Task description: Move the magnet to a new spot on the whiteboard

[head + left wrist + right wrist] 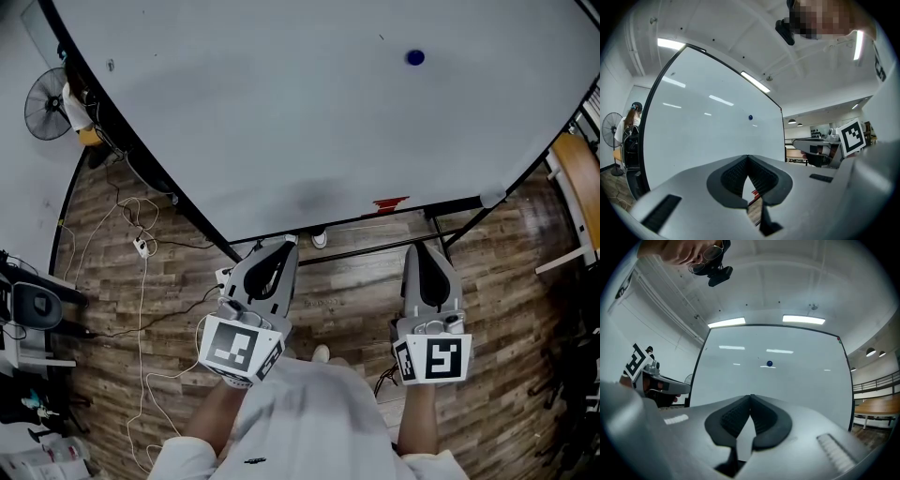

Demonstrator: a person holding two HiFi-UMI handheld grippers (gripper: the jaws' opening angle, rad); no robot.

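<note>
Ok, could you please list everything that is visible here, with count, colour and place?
whiteboard: one, white, black frame, on a stand
magnet: one, dark blue, on the whiteboard, upper right in head view
red object: one, on the board's bottom ledge, kind unclear
fan: one, black, left of the board
cables: several, white and black, on the wooden floor
left gripper: one, grey, shut, empty
right gripper: one, grey, shut, empty

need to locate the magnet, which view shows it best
The head view: the blue magnet looks biggest there, against the pale whiteboard. Both gripper views show only a smaller dot, smallest in the left.
</note>
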